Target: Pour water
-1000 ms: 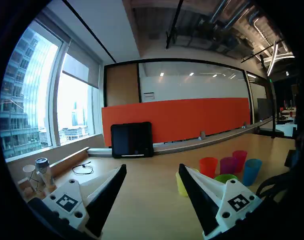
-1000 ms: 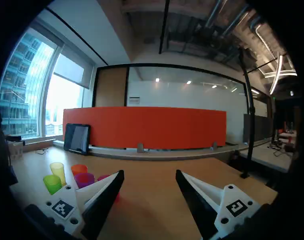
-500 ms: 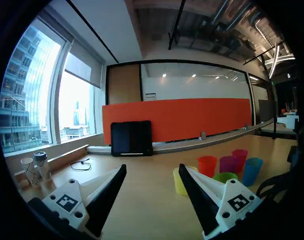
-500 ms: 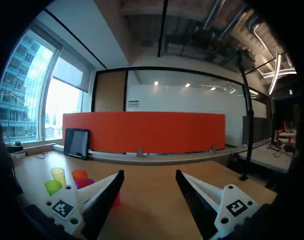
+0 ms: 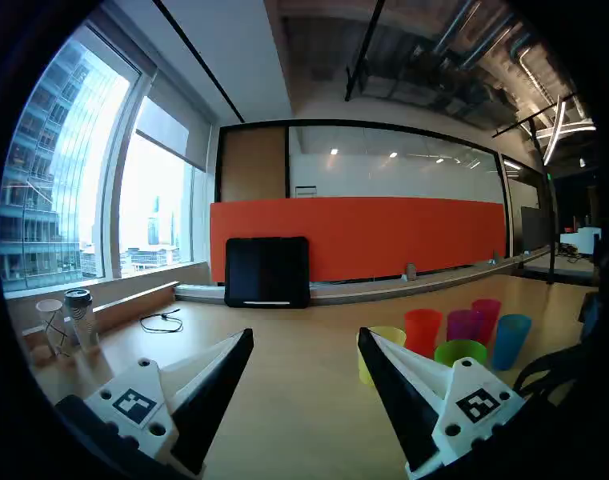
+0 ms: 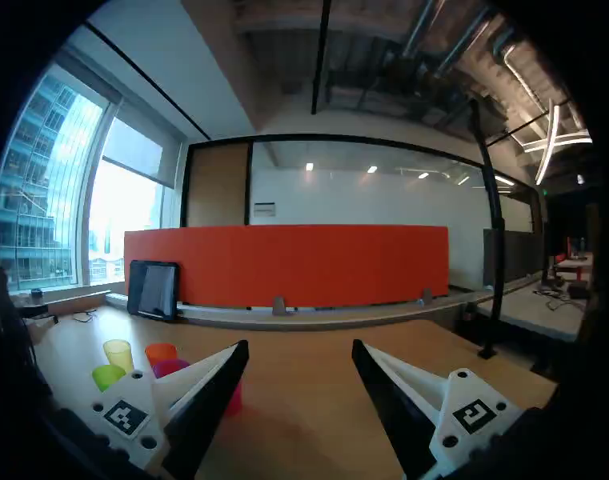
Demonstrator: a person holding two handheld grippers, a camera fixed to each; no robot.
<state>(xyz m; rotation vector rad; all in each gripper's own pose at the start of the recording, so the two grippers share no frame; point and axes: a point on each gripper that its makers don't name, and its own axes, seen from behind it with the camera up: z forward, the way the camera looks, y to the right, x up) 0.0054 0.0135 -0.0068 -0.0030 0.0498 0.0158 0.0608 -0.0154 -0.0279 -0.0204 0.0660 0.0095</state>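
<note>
No text can be read. A small white sign (image 5: 305, 191) on the glass wall (image 5: 400, 172) is too small to make out. The square black-and-white markers (image 5: 134, 405) on the left gripper (image 5: 304, 331) and right gripper (image 6: 299, 344) bear patterns, not letters or digits.

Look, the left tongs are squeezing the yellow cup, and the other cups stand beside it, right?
No squeezing: in the left gripper view the left tongs are open and empty, and the yellow cup stands free on the desk beyond them. The other cups do stand beside it.
</note>
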